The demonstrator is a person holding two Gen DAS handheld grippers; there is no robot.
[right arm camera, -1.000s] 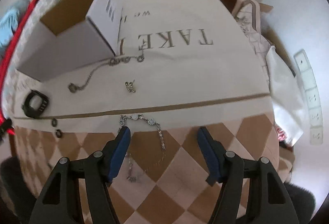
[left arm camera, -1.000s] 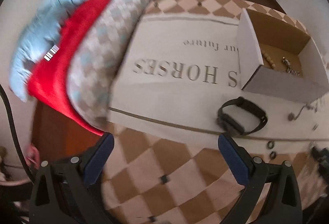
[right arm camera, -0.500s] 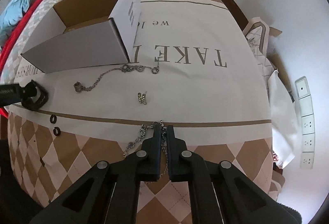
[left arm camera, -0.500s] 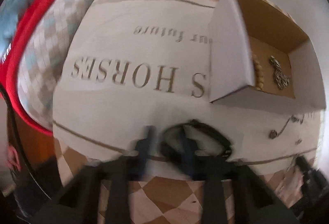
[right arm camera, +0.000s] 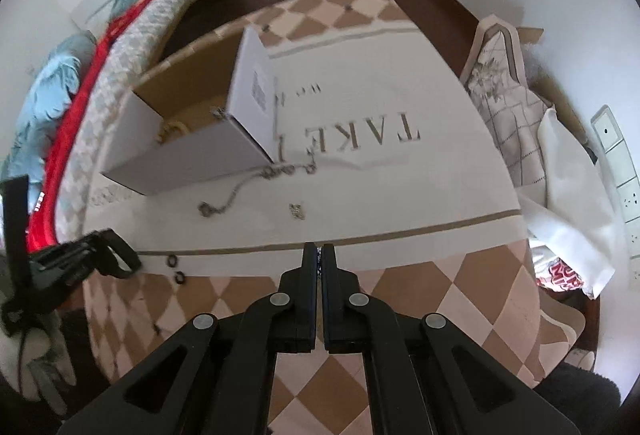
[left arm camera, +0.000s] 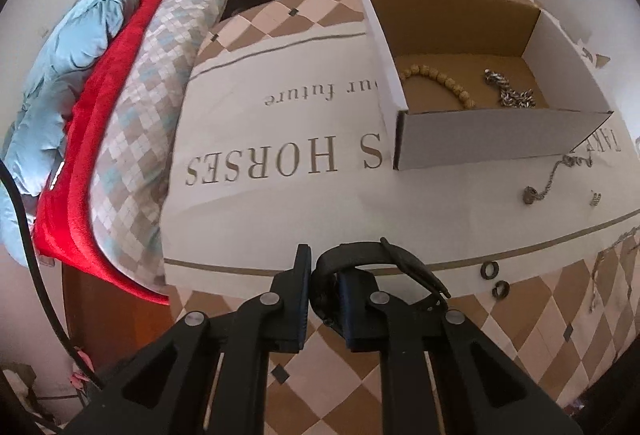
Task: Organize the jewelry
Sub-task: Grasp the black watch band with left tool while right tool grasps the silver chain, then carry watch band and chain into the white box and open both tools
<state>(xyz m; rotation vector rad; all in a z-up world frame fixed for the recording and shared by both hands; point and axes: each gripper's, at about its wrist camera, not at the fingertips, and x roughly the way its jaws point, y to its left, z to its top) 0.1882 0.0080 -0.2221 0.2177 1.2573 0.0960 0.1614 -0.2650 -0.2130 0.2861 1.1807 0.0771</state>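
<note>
My left gripper (left arm camera: pixel 324 275) is shut on a black wristwatch (left arm camera: pixel 384 267), held above the checked cloth; it also shows in the right wrist view (right arm camera: pixel 104 255). My right gripper (right arm camera: pixel 319 259) is shut; the silver chain it closed over is hidden between the pads. An open cardboard box (left arm camera: pixel 496 151) holds a bead bracelet (left arm camera: pixel 436 79) and a silver chain (left arm camera: pixel 508 91). A thin chain (right arm camera: pixel 248 183) and a small clip (right arm camera: pixel 297 211) lie on the cloth in front of the box (right arm camera: pixel 192 163). Two dark rings (left arm camera: pixel 494 277) lie near the watch.
A checked quilt with red and blue blankets (left arm camera: pixel 132 107) lies on the left. A printed bag and white cloth (right arm camera: pixel 540 155) sit at the right. A wall socket strip (right arm camera: pixel 616 155) is on the far right.
Both grippers went from open to shut. The left closed on the watch and lifted it. The right closed over the silver chain and rose; the chain is no longer seen on the cloth.
</note>
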